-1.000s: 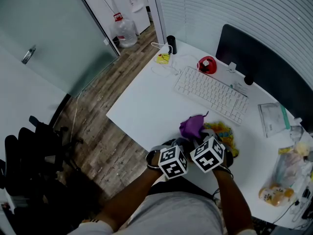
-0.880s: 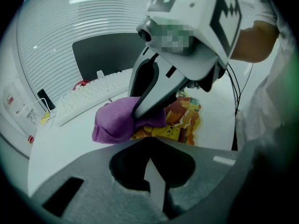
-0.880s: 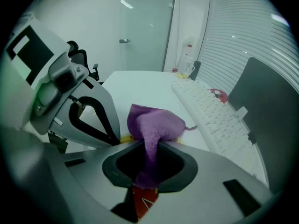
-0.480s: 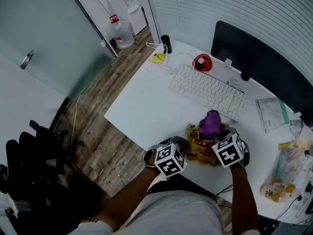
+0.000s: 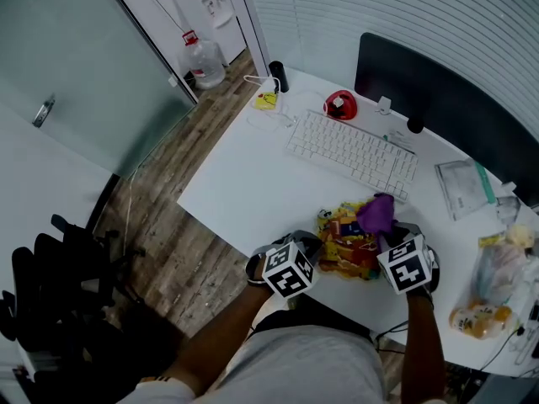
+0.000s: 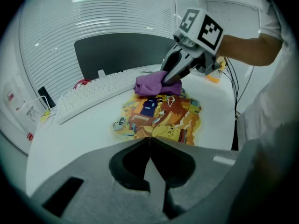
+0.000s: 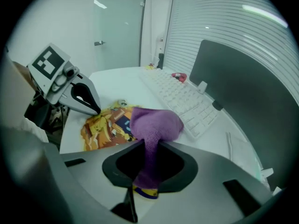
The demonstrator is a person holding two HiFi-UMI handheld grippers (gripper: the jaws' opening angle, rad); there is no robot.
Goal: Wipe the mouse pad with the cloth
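Right gripper (image 7: 148,146) is clamped on the purple cloth (image 7: 156,122). The cloth sits bunched on the far right corner of the mouse pad (image 5: 344,249), the corner nearest the keyboard (image 5: 349,150).

Left gripper (image 6: 149,139) has its jaws together with nothing between them. Its tips are at the pad's near left edge and seem to pin it, though contact is not clear.

Step in hand, by judgement, is the wiping stroke. It would go best with the cloth pressed flatter and drawn across the print in overlapping passes, left tips bearing down so the pad cannot creep.

Room for moving:
- Bare desk (image 5: 244,183) lies open to the left.
- The keyboard is just beyond the pad's far edge.
- The desk's front edge is near the pad.
- Bags (image 5: 493,297) lie to the right, apart from it.
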